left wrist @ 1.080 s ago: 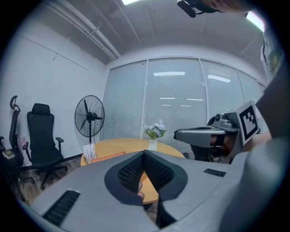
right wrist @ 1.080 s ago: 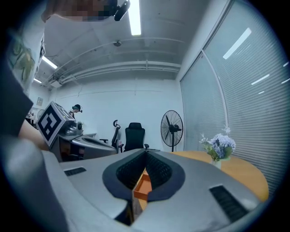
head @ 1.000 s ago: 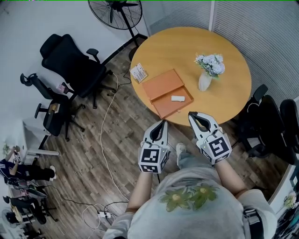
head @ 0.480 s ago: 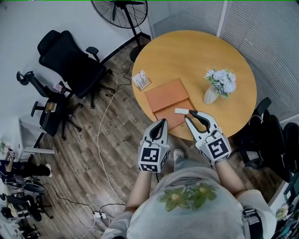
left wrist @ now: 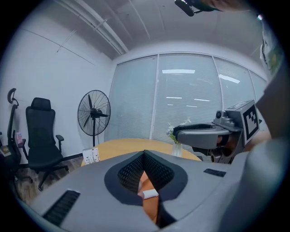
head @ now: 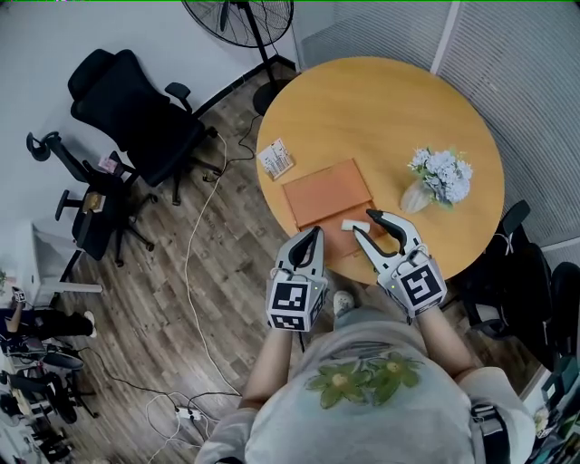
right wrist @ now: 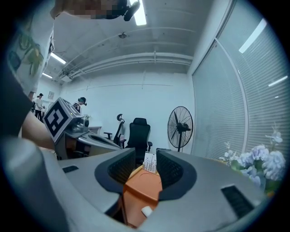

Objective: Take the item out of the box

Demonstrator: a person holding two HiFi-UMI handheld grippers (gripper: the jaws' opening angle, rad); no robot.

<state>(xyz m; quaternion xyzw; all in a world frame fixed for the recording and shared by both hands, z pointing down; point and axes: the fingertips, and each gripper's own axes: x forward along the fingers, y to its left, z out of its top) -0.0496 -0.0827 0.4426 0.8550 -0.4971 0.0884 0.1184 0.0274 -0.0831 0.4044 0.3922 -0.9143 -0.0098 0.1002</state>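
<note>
Over in the head view, one round table point(head: 381, 109) is seen. On it are one open orange box point(head: 326, 195), one small white item point(head: 353, 224) lying in the box's tray, one vase of flowers point(head: 435, 177) and one printed card pack point(head: 275, 159). Two grippers are counted. The left gripper point(head: 316, 234) is held at the table's near edge. The right gripper point(head: 364, 223) is held over the tray, with the white item just beside its tips. One fan point(head: 240, 18) is cut off at the top, and two black chairs point(head: 127, 109) are seen on the floor. More dark chairs at the right edge are hard to sort out, tbh.

From the left gripper view, its jaws are seen closed tip to tip with nothing gripped. Only a sliver of box and item is glimpsed through the gap below the tips. The vase is mostly hidden behind the right gripper.

From the right gripper view, its jaws are being opened, already wide apart, with nothing pinched. The box is framed between them, and the item sits at the bottom, partly cut off by a jaw.
</note>
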